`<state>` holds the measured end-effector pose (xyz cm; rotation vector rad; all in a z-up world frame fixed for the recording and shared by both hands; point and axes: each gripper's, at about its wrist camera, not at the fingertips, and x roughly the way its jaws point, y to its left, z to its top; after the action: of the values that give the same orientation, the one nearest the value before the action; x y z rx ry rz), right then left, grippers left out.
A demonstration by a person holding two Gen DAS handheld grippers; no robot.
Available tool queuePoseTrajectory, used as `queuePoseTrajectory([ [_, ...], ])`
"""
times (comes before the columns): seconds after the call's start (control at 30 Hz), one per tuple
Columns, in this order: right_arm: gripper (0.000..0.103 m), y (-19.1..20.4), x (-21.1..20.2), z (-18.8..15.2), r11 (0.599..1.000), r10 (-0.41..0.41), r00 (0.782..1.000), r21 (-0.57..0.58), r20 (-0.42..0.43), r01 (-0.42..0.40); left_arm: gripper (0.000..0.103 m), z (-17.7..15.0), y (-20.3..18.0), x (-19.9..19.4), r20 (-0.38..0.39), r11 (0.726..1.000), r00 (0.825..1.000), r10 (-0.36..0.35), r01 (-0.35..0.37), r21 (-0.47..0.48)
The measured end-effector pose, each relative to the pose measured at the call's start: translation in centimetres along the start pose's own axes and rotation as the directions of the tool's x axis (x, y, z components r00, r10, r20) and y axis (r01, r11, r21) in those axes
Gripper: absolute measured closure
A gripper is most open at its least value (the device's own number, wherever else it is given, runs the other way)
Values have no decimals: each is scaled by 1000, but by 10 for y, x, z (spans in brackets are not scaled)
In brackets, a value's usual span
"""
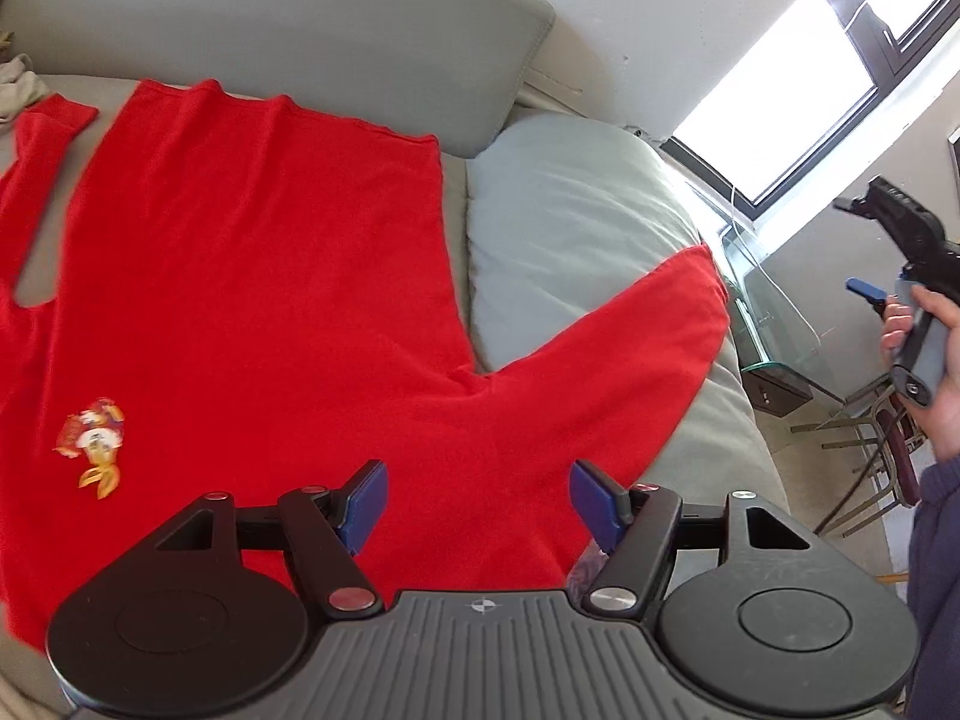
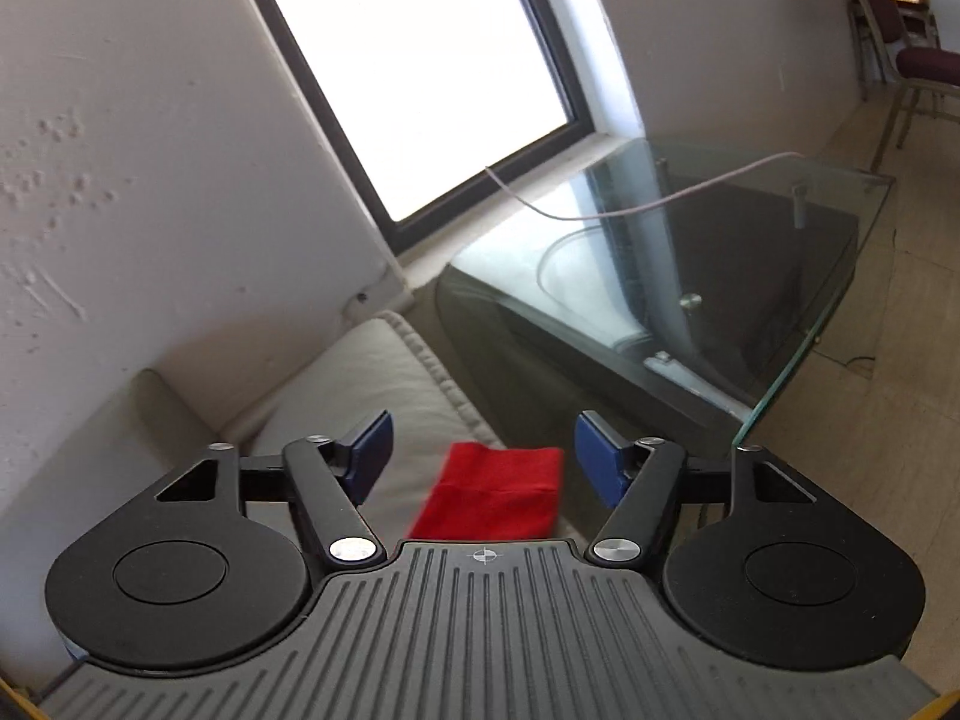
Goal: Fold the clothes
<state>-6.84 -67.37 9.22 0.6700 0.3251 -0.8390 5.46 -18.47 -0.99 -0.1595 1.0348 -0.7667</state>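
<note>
1. I hold a two-finger tool in each hand over a grey sofa (image 1: 336,18) where a red long-sleeved top (image 1: 240,276) lies spread flat, front side up, ready for folding.
2. The top's body runs away from me toward the sofa back; one sleeve (image 1: 630,360) stretches out to my right across a pale cushion (image 1: 570,204), and the other sleeve (image 1: 42,150) lies at far left. I judge it was laid out like this so the sleeves can be folded inward first.
3. My left tool (image 1: 477,501) hovers over the near edge of the top, by the shoulder of the right sleeve. Its blue pads stand wide apart with red cloth beneath them, not pinched.
4. My right tool (image 2: 483,459) is also wide, holding nothing. It is raised off to the side, well apart from the top, with the end of the right sleeve (image 2: 498,489) visible below between its fingers.
5. A small embroidered badge (image 1: 93,444) in orange, white and red sits on the chest. I can read no writing on it, and no brand or label anywhere.
</note>
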Motion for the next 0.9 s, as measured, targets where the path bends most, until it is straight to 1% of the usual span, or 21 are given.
queuePoseTrajectory([
  [0.03, 13, 9, -22, -2, 999, 41, 999, -9, 10, -41, 36, -5, 6, -11, 10, 1000, 1000, 16, -16, 4],
  [0.1, 11, 28, -65, -16, 990, 134, 991, -53, 13, -134, 36, -20, 23, -37, 39, 997, 997, 72, -72, 5],
  [0.17, 8, 44, -99, -39, 969, 223, 974, -105, -23, -225, 35, -34, 43, -56, 67, 991, 988, 137, -137, -10],
  [0.2, 7, 51, -114, -52, 955, 264, 963, -128, -48, -269, 35, -40, 54, -62, 76, 984, 981, 179, -178, -28],
  [0.27, 5, 66, -134, -86, 925, 322, 939, -170, -123, -339, 35, -49, 76, -72, 87, 964, 962, 260, -254, -78],
  [0.3, 5, 72, -138, -103, 914, 335, 927, -180, -167, -363, 35, -53, 87, -76, 88, 951, 950, 299, -289, -110],
  [0.37, 5, 85, -139, -146, 895, 347, 896, -189, -276, -405, 35, -60, 109, -83, 87, 918, 923, 376, -358, -174],
  [0.4, 5, 90, -137, -170, 886, 348, 877, -189, -332, -423, 35, -62, 121, -87, 86, 907, 917, 389, -365, -211],
  [0.43, 9, 95, -133, -194, 879, 343, 857, -190, -385, -437, 35, -60, 126, -89, 105, 900, 909, 403, -373, -225],
  [0.5, 32, 105, -125, -240, 867, 320, 816, -199, -481, -457, 35, -58, 138, -92, 141, 886, 892, 431, -388, -255],
  [0.53, 58, 110, -119, -261, 864, 297, 805, -214, -514, -455, 39, -55, 138, -89, 163, 886, 883, 440, -398, -239],
  [0.57, 70, 116, -113, -281, 862, 272, 795, -230, -543, -452, 41, -53, 138, -86, 185, 886, 874, 449, -407, -223],
  [0.6, 69, 119, -106, -299, 867, 249, 785, -231, -567, -442, 47, -51, 136, -78, 189, 901, 886, 423, -389, -190],
  [0.63, 69, 122, -99, -317, 873, 228, 774, -227, -591, -431, 50, -49, 134, -70, 193, 916, 898, 396, -370, -157],
  [0.67, 69, 124, -92, -331, 879, 207, 761, -224, -615, -420, 50, -47, 132, -62, 195, 928, 909, 369, -351, -124],
  [0.7, 69, 126, -88, -344, 884, 183, 747, -227, -639, -410, 50, -49, 130, -50, 174, 941, 926, 335, -322, -99],
  [0.73, 69, 128, -85, -356, 887, 157, 732, -232, -663, -400, 50, -50, 130, -38, 124, 940, 932, 341, -333, -80],
  [0.77, 69, 130, -84, -365, 884, 133, 723, -248, -678, -396, 50, -51, 131, -27, 74, 938, 935, 347, -343, -60],
  [0.8, 67, 130, -85, -369, 874, 116, 720, -274, -684, -402, 56, -56, 127, -22, 58, 932, 930, 362, -363, -3],
  [0.83, 65, 130, -87, -371, 861, 101, 719, -302, -687, -410, 56, -61, 124, -17, 44, 923, 924, 379, -381, 53],
  [0.9, 59, 130, -94, -373, 835, 63, 718, -358, -693, -418, 56, -65, 116, -25, 30, 918, 925, 379, -380, 114],
])
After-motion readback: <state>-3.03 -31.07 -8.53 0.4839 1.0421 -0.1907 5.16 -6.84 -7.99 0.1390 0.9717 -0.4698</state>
